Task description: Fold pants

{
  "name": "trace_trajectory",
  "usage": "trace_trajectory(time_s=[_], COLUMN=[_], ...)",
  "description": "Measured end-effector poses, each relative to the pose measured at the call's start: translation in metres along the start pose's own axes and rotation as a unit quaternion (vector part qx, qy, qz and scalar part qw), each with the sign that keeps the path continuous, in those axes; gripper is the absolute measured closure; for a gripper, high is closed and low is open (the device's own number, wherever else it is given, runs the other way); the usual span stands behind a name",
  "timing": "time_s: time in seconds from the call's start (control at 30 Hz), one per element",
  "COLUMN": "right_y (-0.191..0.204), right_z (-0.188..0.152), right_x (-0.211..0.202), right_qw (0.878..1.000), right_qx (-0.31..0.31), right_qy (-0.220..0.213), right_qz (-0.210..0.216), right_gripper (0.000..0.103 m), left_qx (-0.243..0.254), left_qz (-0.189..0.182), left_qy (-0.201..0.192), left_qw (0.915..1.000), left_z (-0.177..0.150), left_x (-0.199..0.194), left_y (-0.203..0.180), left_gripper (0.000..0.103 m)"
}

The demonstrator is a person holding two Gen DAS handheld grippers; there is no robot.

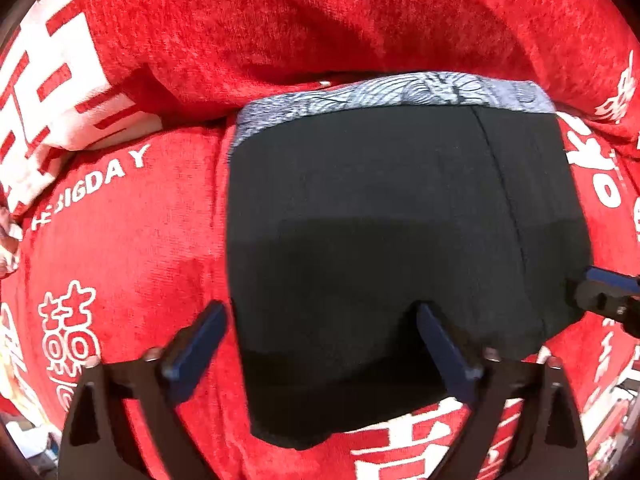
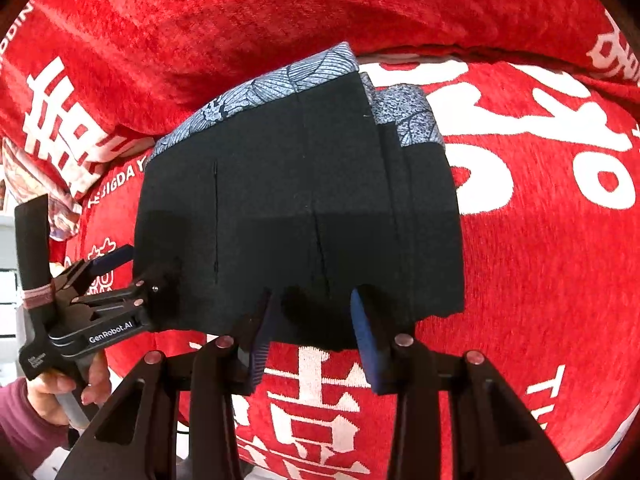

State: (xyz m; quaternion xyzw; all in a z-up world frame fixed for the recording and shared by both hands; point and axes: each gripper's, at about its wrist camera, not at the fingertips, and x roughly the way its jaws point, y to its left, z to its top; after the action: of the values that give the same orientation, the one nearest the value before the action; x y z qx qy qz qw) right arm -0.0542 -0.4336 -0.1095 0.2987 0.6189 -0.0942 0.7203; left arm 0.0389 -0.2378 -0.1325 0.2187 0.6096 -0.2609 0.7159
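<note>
Two grippers over black pants (image 1: 400, 232), folded into compact block on red blanket (image 1: 240, 40), patterned waistband (image 1: 392, 92) at far edge. Fold looks mostly done; maybe final tidy left. Left gripper (image 1: 320, 336) spread wide, straddling near left corner, gripping nothing. Right gripper (image 2: 312, 320) partly parted over near hem, pads not pinching. Only right wrist view shows second waistband layer (image 2: 412, 116) peeking out right, plus hand (image 2: 60, 396) on left tool.

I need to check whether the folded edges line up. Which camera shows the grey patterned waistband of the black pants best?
The right wrist view: there the waistband runs along the top edge of the pants, and a second layer peeks out at the right, so the stacked edges show. The left wrist view shows the waistband as one flat strip only.
</note>
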Motion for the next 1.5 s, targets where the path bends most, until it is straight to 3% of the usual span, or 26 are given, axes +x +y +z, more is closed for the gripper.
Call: trace_trajectory(time_s=[0.5,1.03,1.5], right_y=[-0.018,-0.047,-0.058], right_z=[-0.003,-0.005,0.000], right_x=[-0.019,-0.023,-0.027], right_qw=[1.000,0.998,0.997], right_qx=[0.021,0.060,0.066], right_qy=[-0.004,-0.007,-0.035], right_qz=[0.005,0.004,-0.003], right_gripper=[0.056,0.030,0.010], left_qx=[-0.008,-0.007,-0.013], left_qz=[-0.003,-0.004,-0.015], left_qy=[0.012,0.015,0.025], left_qw=[0.9999,0.9998,0.9995], left_z=[0.002,0.006,0.010], left_x=[0.003,0.007,0.004], left_y=[0.001,0.006,0.010], left_gripper=[0.001,0.001,0.001])
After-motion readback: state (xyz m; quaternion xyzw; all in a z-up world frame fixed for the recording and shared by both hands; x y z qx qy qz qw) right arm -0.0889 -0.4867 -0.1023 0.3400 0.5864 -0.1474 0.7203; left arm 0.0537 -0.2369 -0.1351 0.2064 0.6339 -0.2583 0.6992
